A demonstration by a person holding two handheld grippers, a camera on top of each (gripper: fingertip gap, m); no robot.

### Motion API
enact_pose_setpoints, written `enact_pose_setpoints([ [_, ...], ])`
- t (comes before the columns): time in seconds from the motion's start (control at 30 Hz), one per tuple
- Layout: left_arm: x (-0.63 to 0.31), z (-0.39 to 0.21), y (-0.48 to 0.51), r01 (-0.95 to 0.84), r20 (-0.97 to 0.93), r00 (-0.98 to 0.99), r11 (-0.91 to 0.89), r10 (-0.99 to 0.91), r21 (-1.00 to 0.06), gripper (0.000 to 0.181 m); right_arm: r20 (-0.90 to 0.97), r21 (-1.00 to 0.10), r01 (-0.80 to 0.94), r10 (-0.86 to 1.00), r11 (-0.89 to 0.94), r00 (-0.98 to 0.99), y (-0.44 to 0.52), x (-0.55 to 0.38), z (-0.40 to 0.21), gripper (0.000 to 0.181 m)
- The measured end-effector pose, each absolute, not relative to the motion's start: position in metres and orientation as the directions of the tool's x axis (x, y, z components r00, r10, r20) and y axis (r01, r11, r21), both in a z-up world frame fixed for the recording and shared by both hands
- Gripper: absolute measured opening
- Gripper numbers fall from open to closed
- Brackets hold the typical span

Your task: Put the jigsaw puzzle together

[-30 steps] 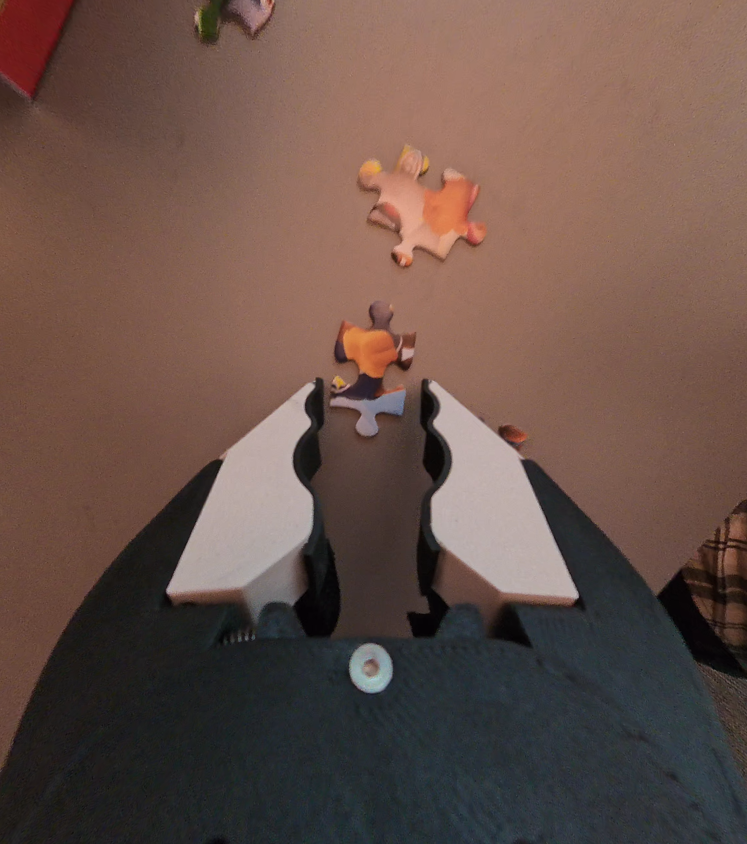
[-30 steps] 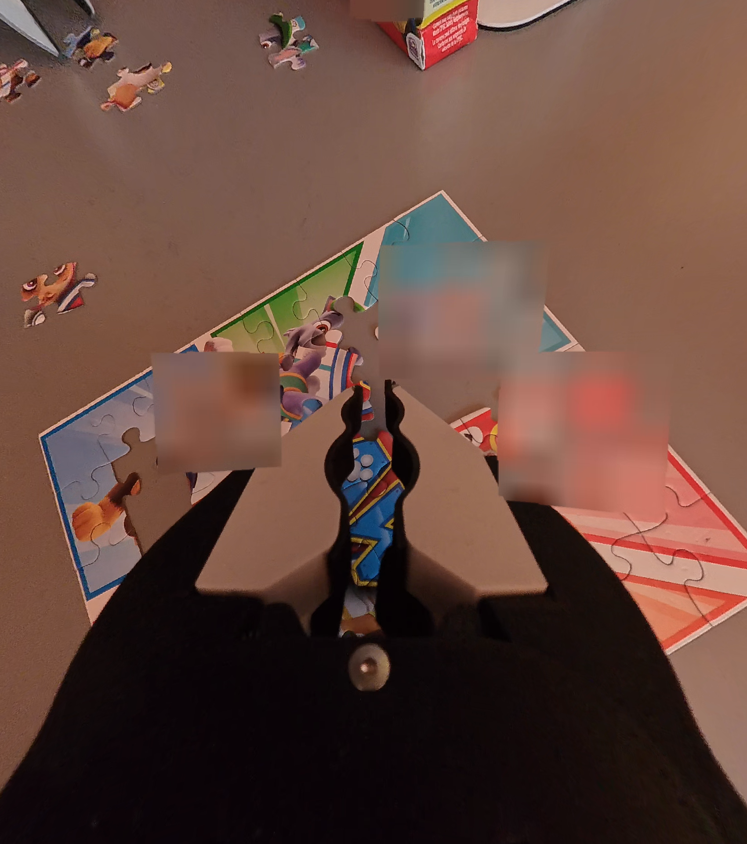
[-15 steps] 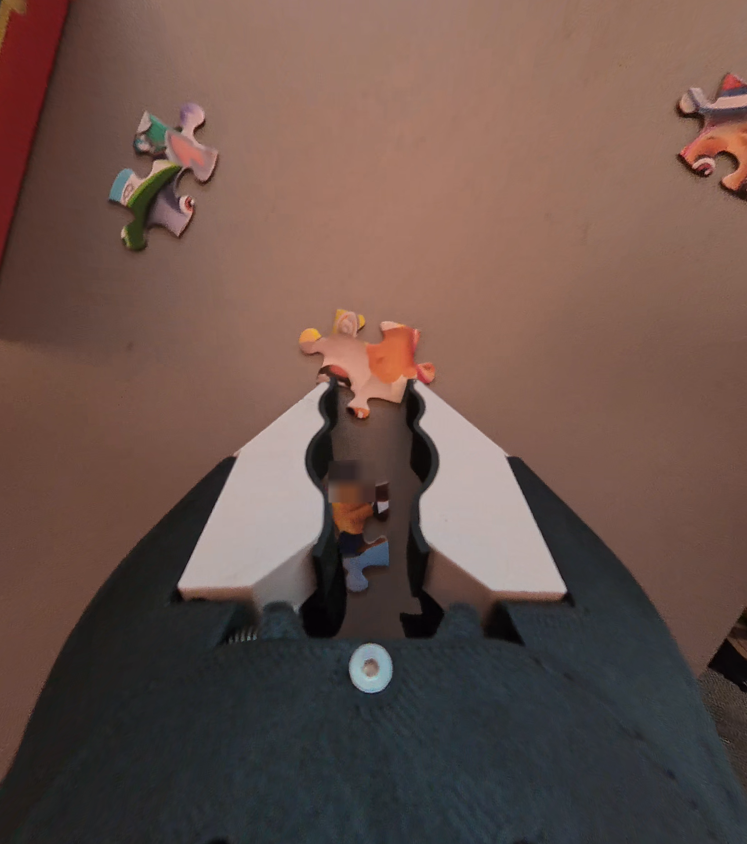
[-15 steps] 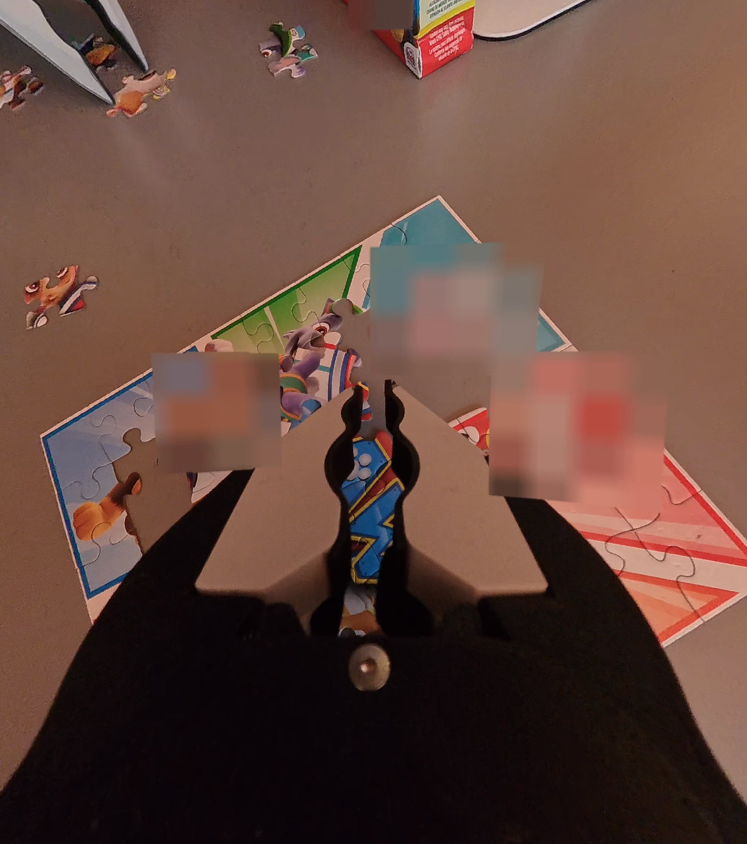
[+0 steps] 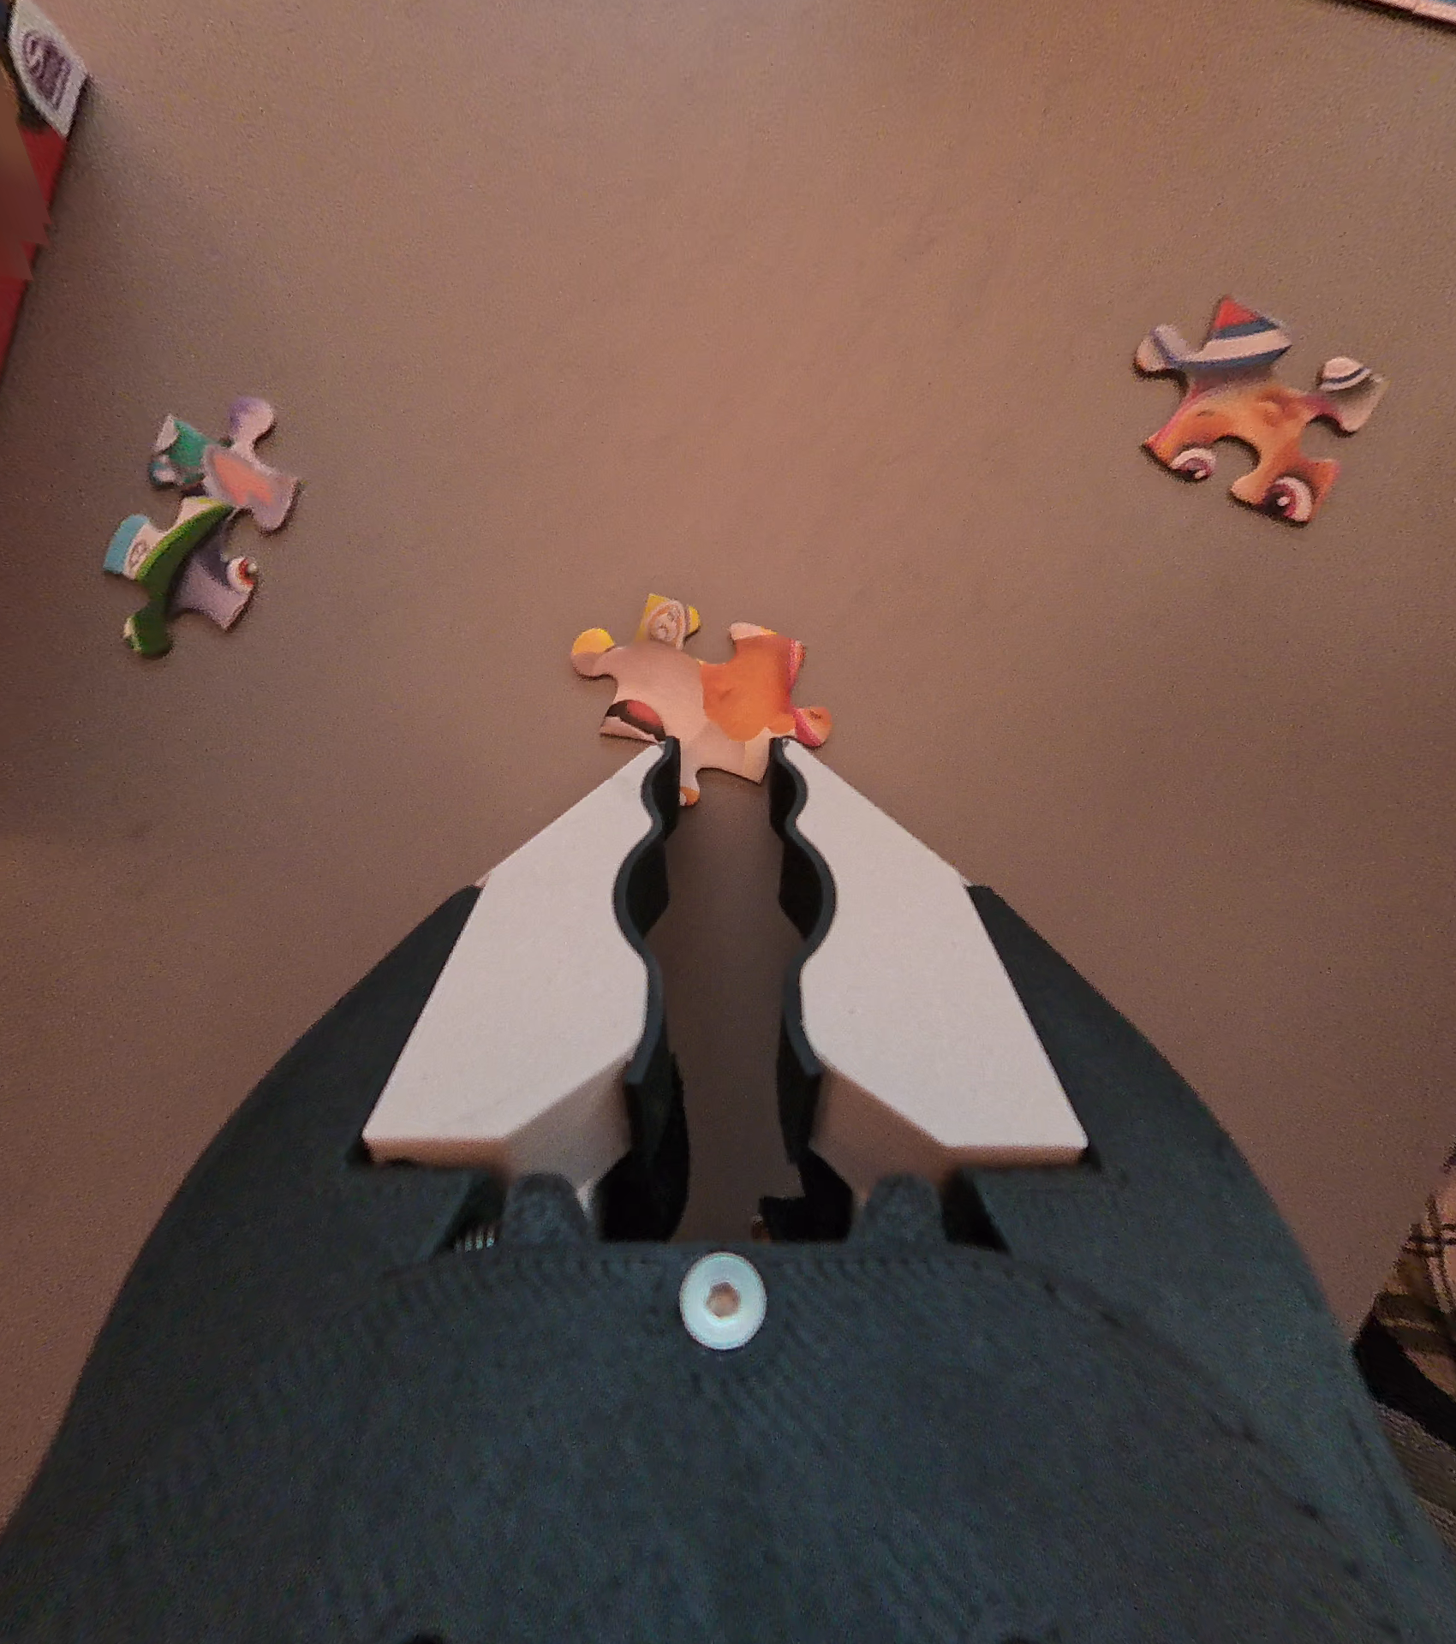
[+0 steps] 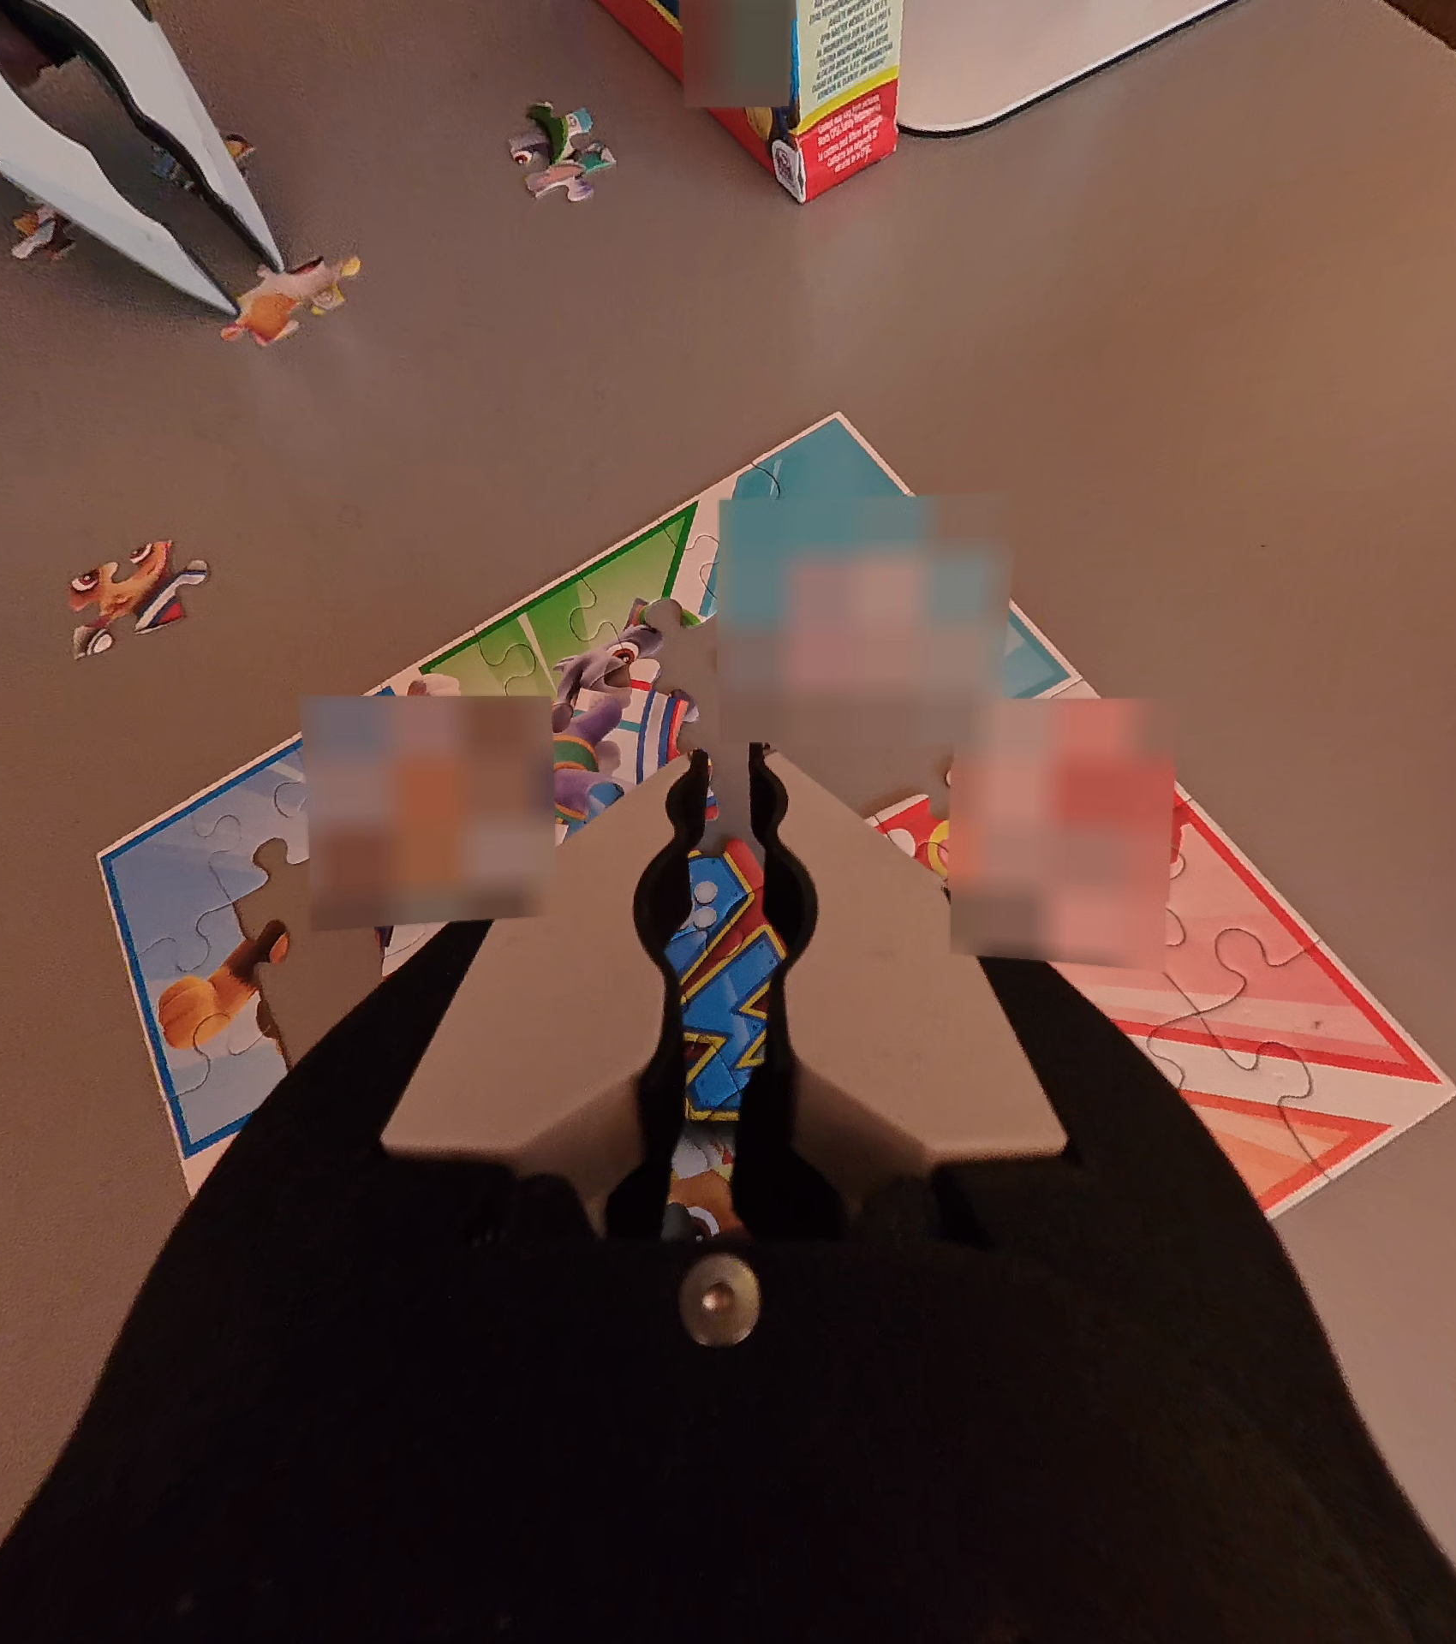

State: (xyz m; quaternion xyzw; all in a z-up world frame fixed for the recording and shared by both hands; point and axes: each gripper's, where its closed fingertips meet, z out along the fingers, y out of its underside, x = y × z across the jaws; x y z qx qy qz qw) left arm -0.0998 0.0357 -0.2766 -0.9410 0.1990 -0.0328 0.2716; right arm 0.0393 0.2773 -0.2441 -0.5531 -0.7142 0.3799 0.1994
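While I hold both grippers over the grey tabletop (image 5: 885, 267), here is the layout:
Puzzle: partly assembled flat cardboard jigsaw (image 6: 1240, 1023) with blue, green and red borders, lying under my right gripper (image 6: 726, 756).
Right gripper: fingers nearly closed, a slim gap between them, grasping nothing.
Target piece: loose orange-and-cream piece (image 5: 698, 698), flat on the table.
Left gripper (image 5: 720, 756): released, tips straddling that piece's near edge.
Other loose pieces: green-purple one (image 5: 195, 525) to the left, orange-striped one (image 5: 1254, 414) to the right, well apart.
Box: red cardboard puzzle box (image 6: 813, 98), far side.
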Motion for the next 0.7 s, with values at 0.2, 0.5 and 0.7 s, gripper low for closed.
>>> enact_pose_setpoints([
  [0.2, -0.075, -0.276, 0.044, -0.391, -0.054, 0.900, -0.748, -0.432, -0.536, 0.019, -0.127, -0.770, 0.630, 0.944, 0.100, -0.306, 0.280, 0.041, -0.240, 0.008],
  [0.5, -0.031, -0.270, 0.052, -0.429, 0.001, 0.854, -0.707, -0.520, -0.562, 0.032, -0.128, -0.815, 0.578, 0.957, 0.048, -0.259, 0.298, 0.048, -0.220, 0.008],
  [0.7, 0.013, -0.276, 0.046, -0.514, 0.036, 0.774, -0.660, -0.633, -0.548, 0.056, -0.135, -0.838, 0.545, 0.963, 0.014, -0.231, 0.309, 0.054, -0.209, 0.008],
])
